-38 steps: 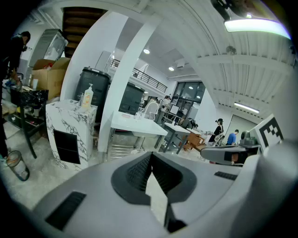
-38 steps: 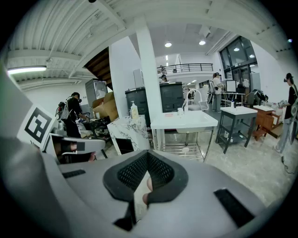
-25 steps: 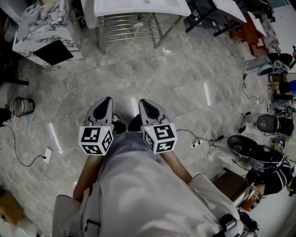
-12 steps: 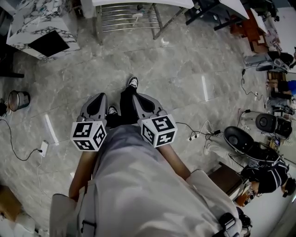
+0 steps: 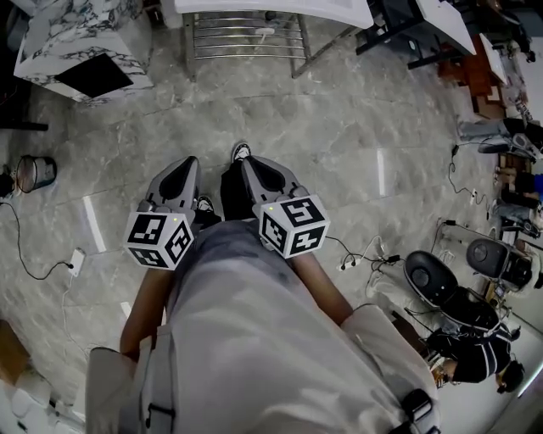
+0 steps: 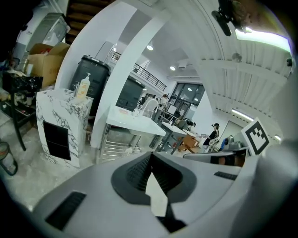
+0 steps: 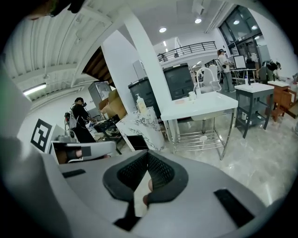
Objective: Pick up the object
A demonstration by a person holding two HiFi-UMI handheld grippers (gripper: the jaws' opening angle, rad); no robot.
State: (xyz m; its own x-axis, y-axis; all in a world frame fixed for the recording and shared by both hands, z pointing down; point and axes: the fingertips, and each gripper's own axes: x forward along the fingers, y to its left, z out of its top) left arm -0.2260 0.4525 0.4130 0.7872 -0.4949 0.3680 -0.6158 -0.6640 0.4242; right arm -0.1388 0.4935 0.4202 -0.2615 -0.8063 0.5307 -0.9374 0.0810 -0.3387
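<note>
Shifted since a second ago: one shoe (image 5: 242,152) now shows ahead, between the two gripper tips.
Left gripper (image 5: 188,165) – jaws together, nothing between them.
Right gripper (image 5: 252,163) – jaws together, nothing between them.
Small bucket (image 5: 36,172), 9 o'clock, on the floor.
Marble-patterned cabinet (image 5: 81,38), 11 o'clock.
White table (image 5: 280,10) over a steel rack (image 5: 246,38), 12 o'clock, farthest.
Which thing is the object to be picked up cannot be told.
</note>
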